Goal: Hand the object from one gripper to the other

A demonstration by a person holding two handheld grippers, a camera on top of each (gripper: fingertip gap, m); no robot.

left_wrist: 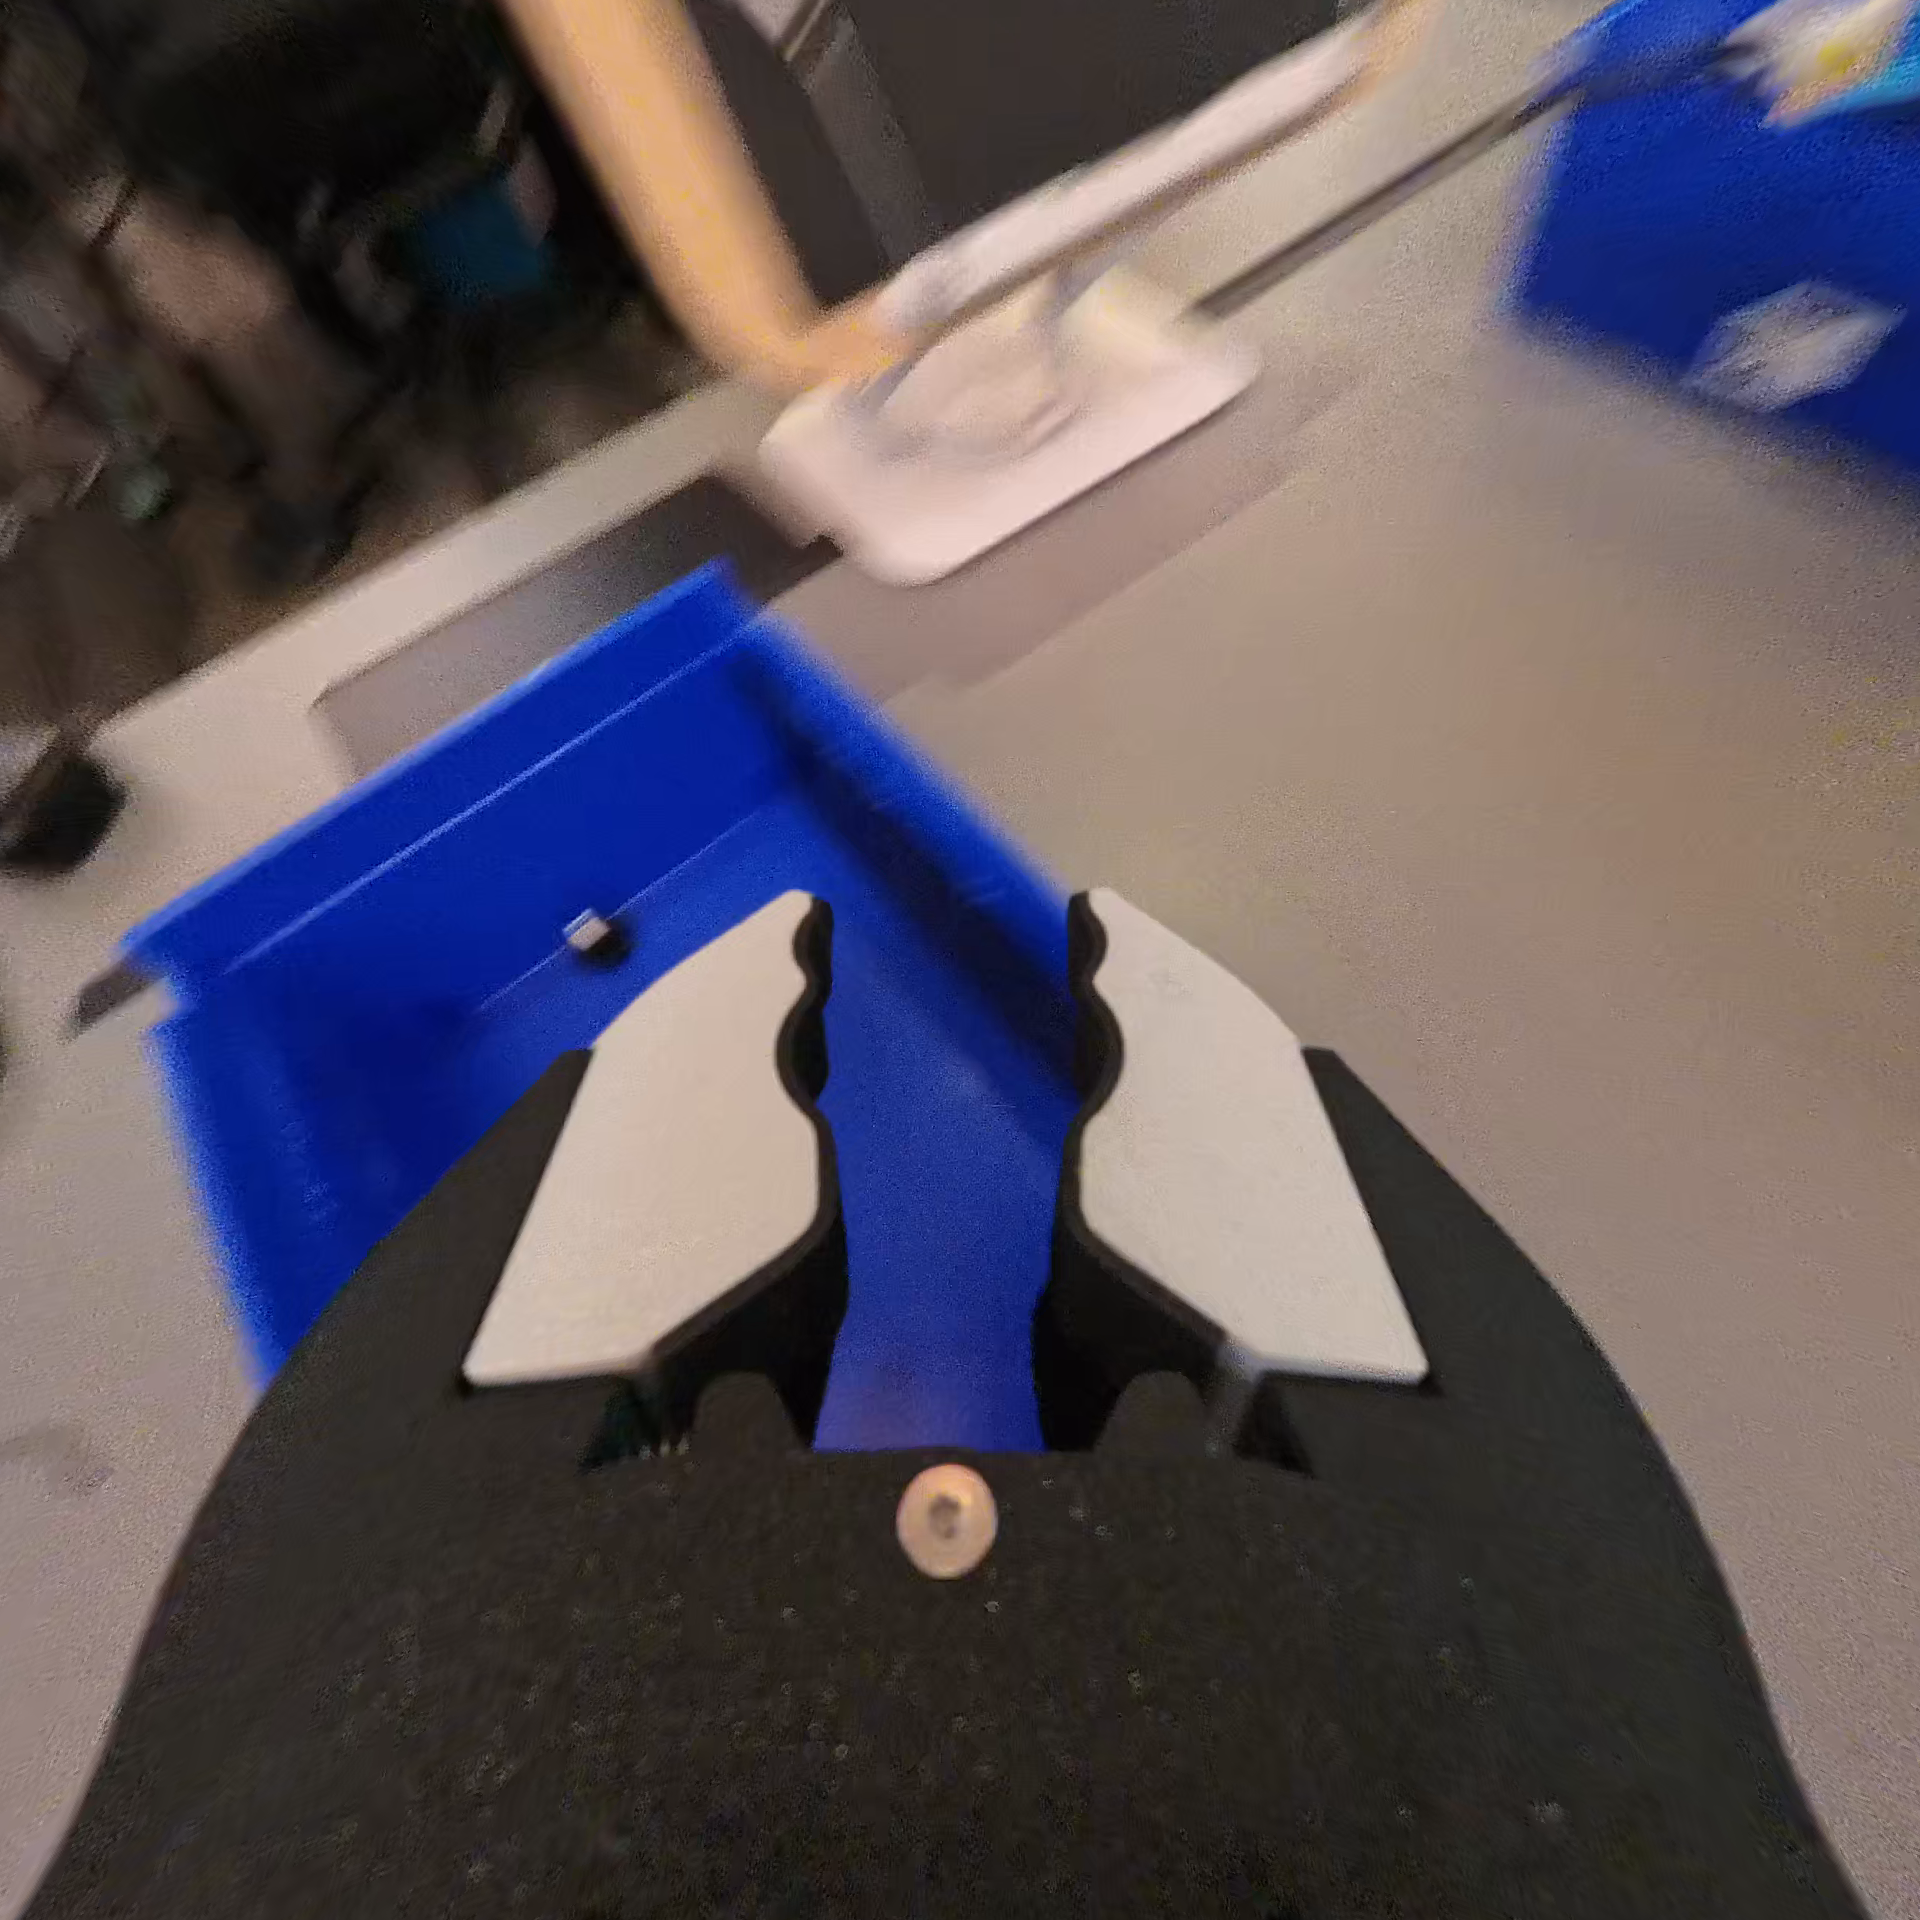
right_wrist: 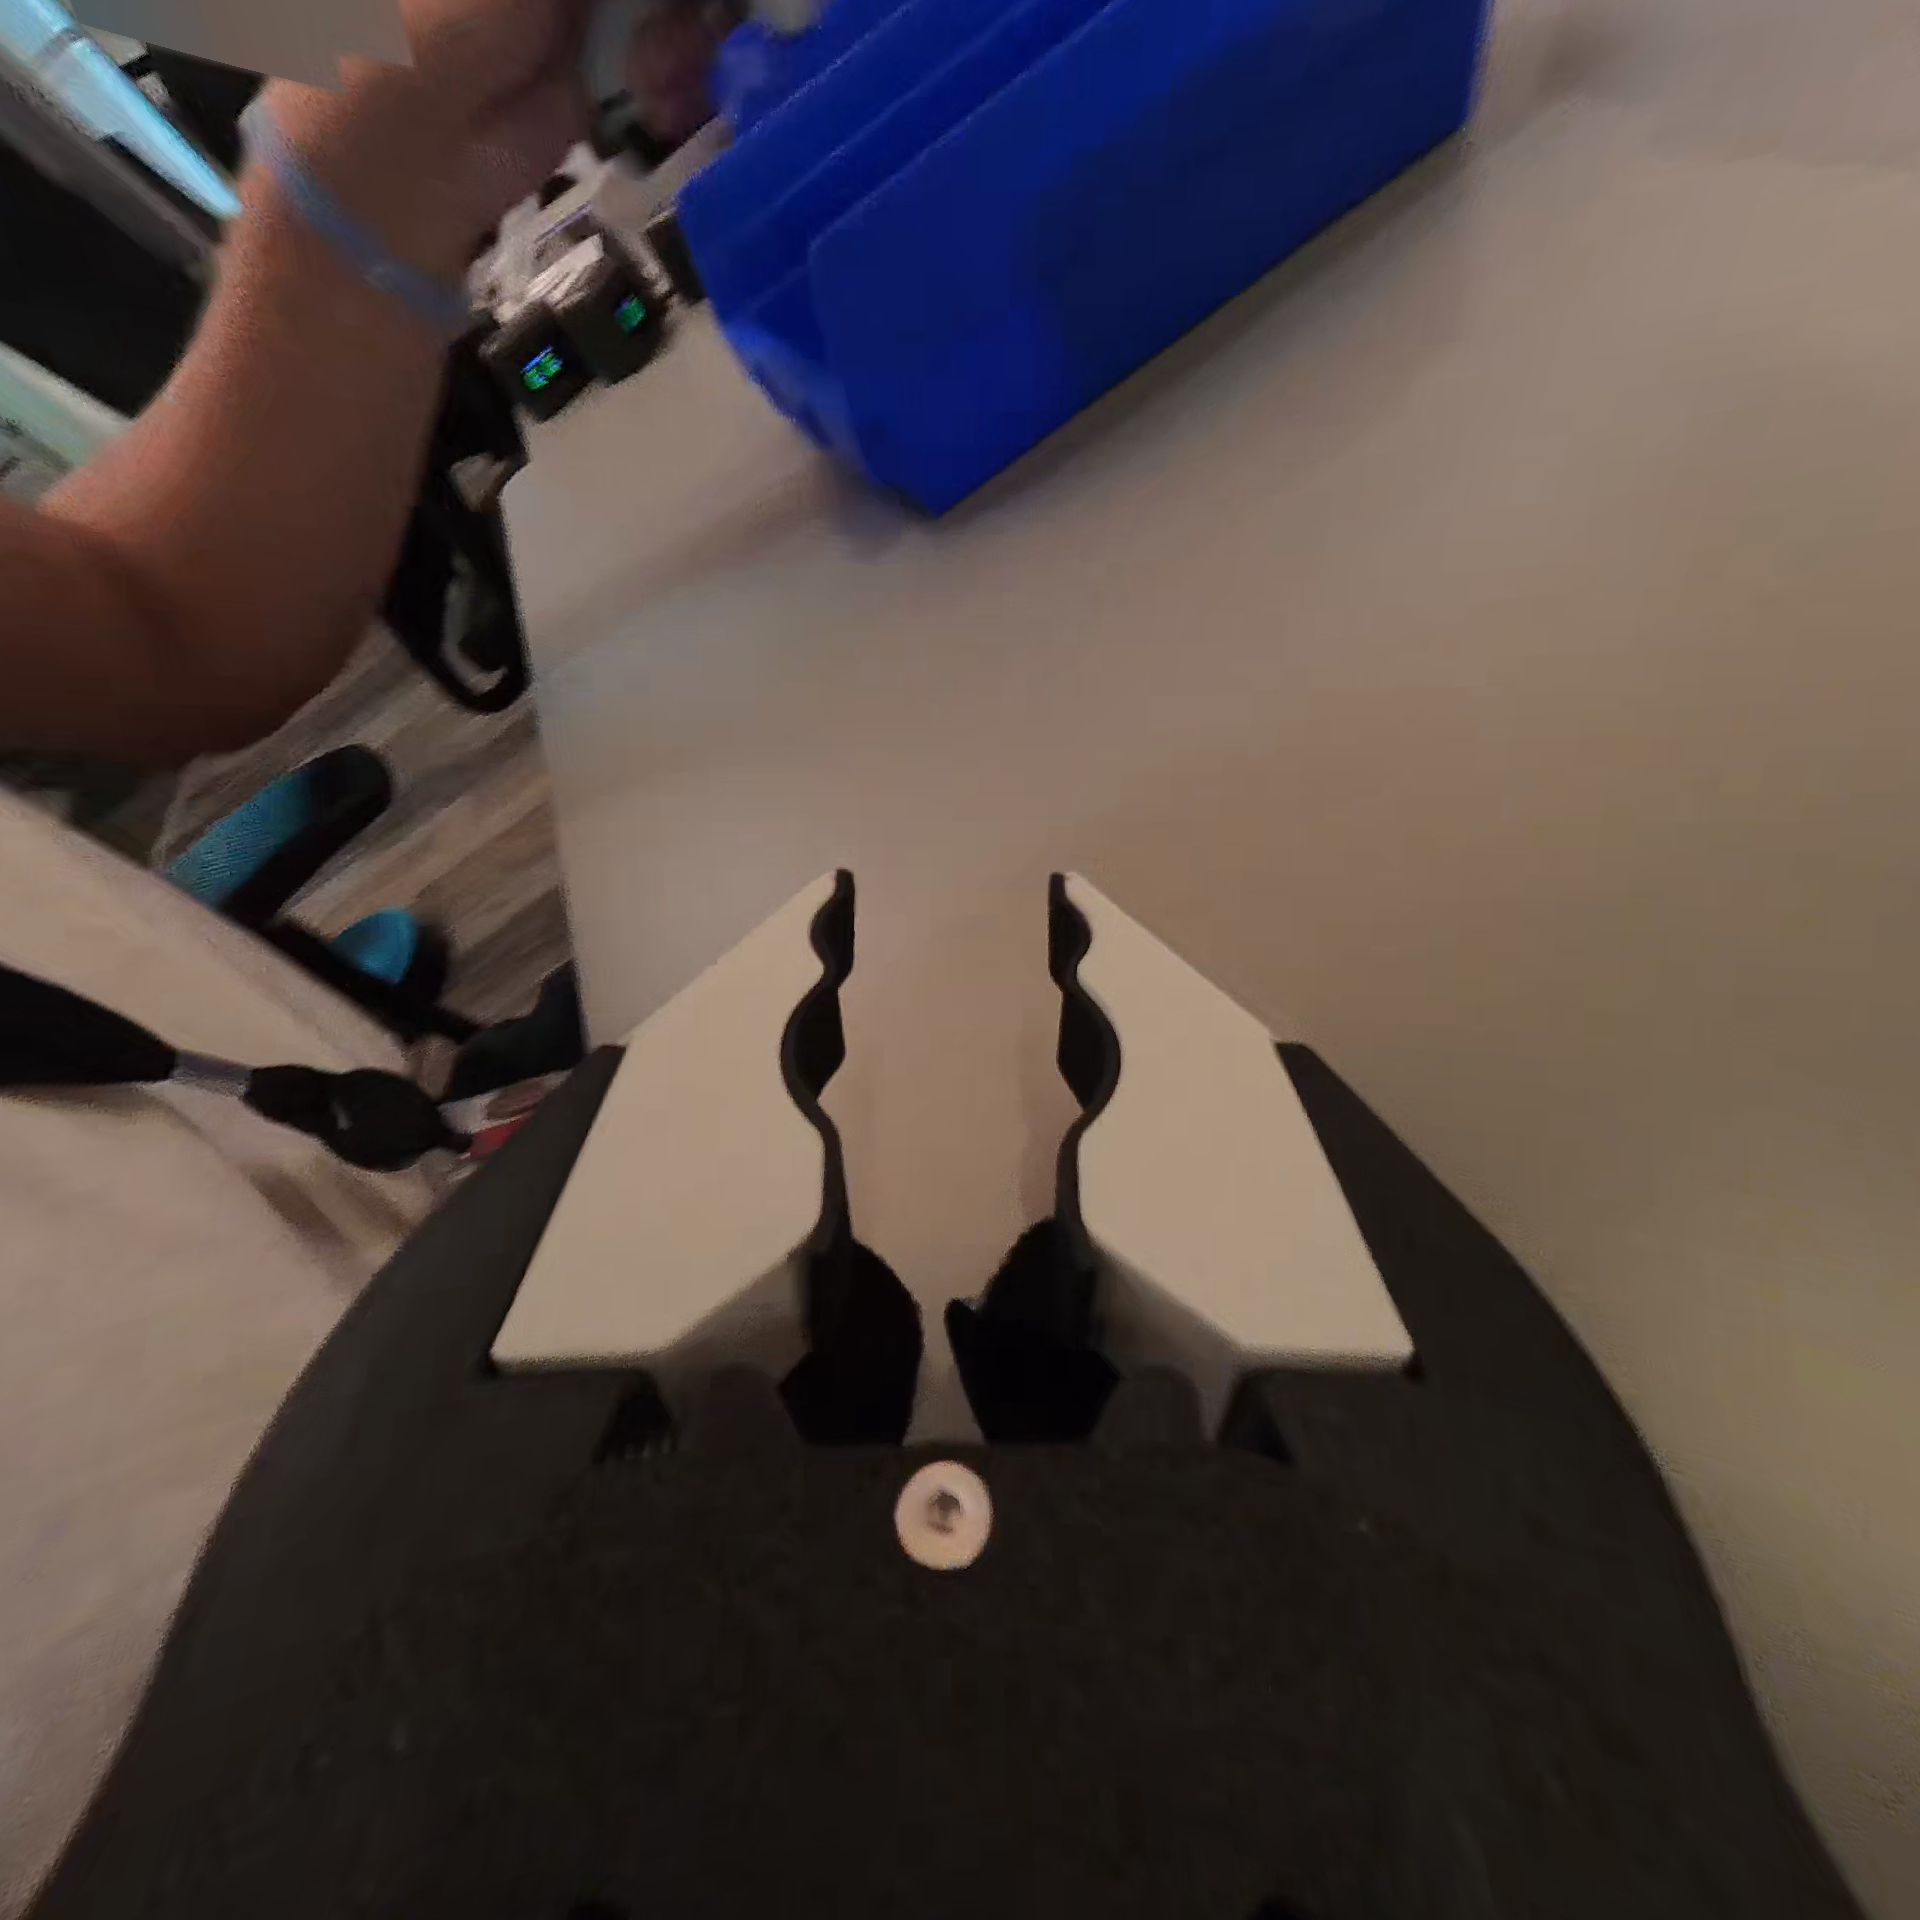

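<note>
Approach geometry: we see the left gripper (left_wrist: pixel 949 935), jaws apart and empty, above a blue bin (left_wrist: pixel 416 997); a small metal piece (left_wrist: pixel 590 932) lies on the bin floor, ahead and left of the jaws. The right gripper (right_wrist: pixel 951 914), jaws apart, hovers over bare bench (right_wrist: pixel 1351 727), so we judge the left nearer.

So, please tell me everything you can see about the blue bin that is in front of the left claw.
The blue bin looks like smooth, glossy plastic, open at the top, with straight walls and a flat floor. It stands on the grey table, at an angle in the left wrist view. A small grey metallic piece lies inside, by the far wall; otherwise it looks empty. The left claw is open above its near right part, not touching it as far as I can tell.
</note>
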